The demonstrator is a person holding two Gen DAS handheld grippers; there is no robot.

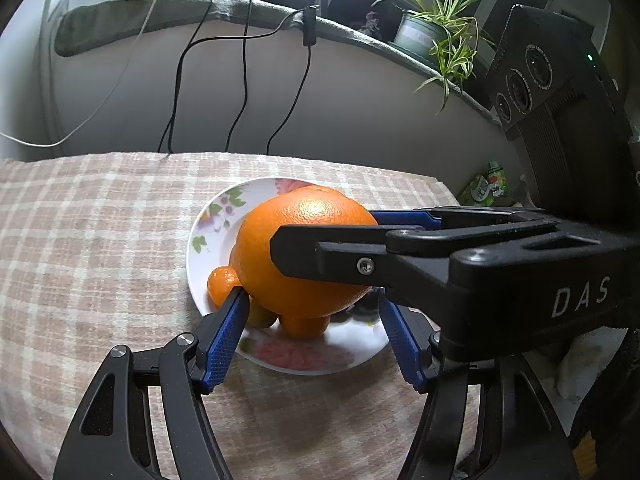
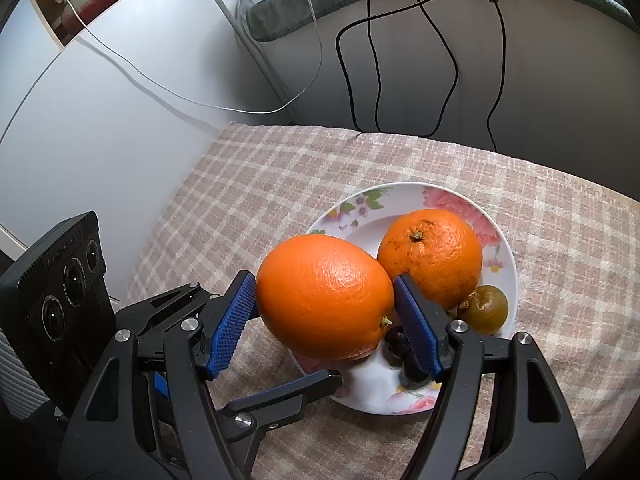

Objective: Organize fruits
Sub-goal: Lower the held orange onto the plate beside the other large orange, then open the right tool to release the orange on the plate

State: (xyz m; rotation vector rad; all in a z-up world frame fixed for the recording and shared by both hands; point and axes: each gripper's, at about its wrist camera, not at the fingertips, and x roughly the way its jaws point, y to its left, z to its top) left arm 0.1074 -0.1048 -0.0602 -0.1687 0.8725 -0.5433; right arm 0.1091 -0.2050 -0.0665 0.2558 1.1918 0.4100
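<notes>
Right wrist view: we are pinching the large smooth orange (image 2: 324, 296) in our right gripper (image 2: 325, 316) over the floral plate (image 2: 508, 264); our left gripper (image 1: 312, 332) is spread beside it.

your right gripper (image 2: 325, 312) holds one orange (image 2: 324, 296) over the plate's (image 2: 508, 264) near-left rim; a second orange (image 2: 432, 256) sits behind it.

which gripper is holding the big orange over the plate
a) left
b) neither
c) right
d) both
c) the right gripper has its blue fingers pressed on both sides of the big orange above the plate; the left gripper is open below it, its fingers clear of the fruit.
</notes>
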